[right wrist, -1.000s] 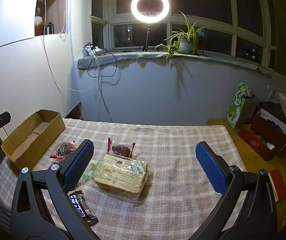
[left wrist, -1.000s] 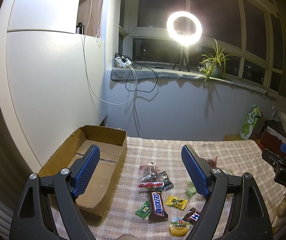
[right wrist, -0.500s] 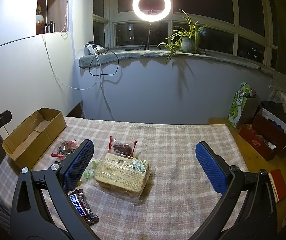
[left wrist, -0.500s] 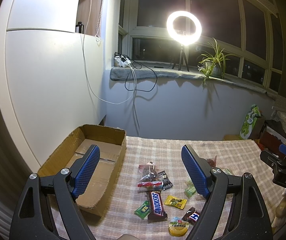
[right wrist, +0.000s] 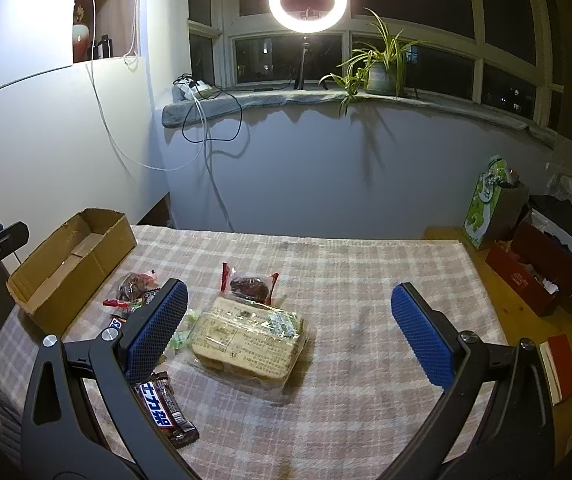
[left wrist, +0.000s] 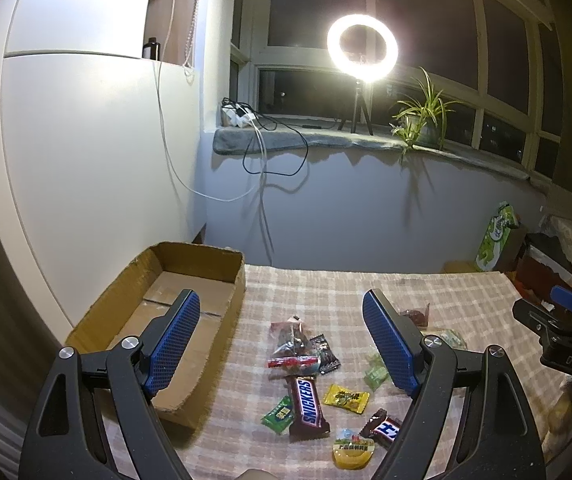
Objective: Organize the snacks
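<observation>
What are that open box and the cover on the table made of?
The box looks like plain brown corrugated cardboard, matte, with raw, slightly ragged cut edges. The table cover seems to be woven cloth: a soft, dull pink-and-cream check, though the weave itself is too fine to see.

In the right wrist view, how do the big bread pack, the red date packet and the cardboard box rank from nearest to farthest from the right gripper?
1. Bread pack: centre, just ahead of the right gripper.
2. Red date packet: directly behind the pack.
3. Cardboard box: far left table edge.

Wrapped snacks (left wrist: pixel 306 396) scattered flat beside open cardboard box (left wrist: pixel 158 320) (nothing inside).
</observation>
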